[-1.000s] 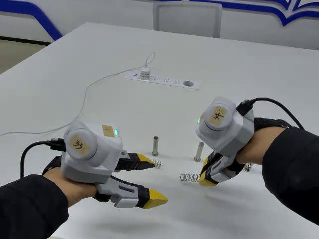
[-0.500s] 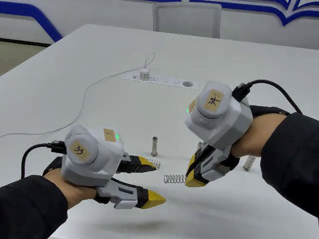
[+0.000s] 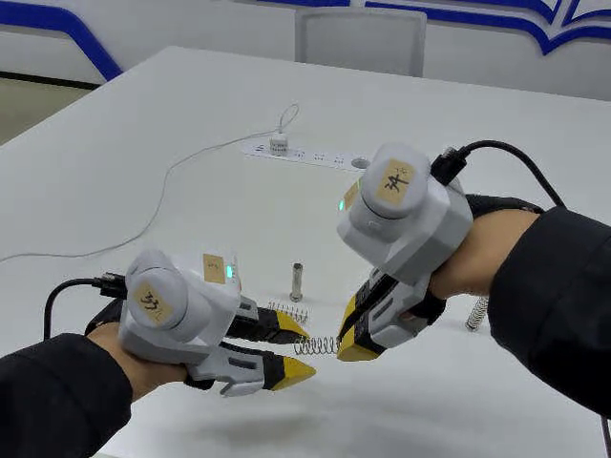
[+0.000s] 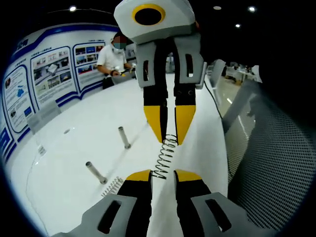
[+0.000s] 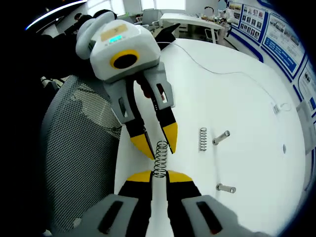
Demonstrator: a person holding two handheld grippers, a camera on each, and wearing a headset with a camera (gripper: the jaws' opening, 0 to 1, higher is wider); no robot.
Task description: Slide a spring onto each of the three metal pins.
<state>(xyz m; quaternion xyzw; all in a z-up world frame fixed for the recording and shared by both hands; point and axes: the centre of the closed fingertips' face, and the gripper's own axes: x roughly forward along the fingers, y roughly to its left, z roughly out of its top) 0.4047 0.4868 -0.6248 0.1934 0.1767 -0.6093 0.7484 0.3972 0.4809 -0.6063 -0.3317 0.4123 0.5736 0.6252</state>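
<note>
Head view: the right hand point(image 3: 477, 258) half hides 1 far spring point(image 3: 474, 313). The right gripper point(image 3: 350, 349), tilted down-left, pinches a level spring point(image 3: 317, 344), its free end between the left gripper's point(image 3: 304, 351) spread jaws.

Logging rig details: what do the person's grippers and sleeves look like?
The left gripper and right gripper match: pale grey housing, round tan sticker with a handwritten mark, green light, black jaws tipped yellow, black cable at the back. Both sleeves are black.

Right gripper point(image 3: 349, 345) pinched, left gripper point(image 3: 305, 351) spread, tips nearly meeting.
</note>
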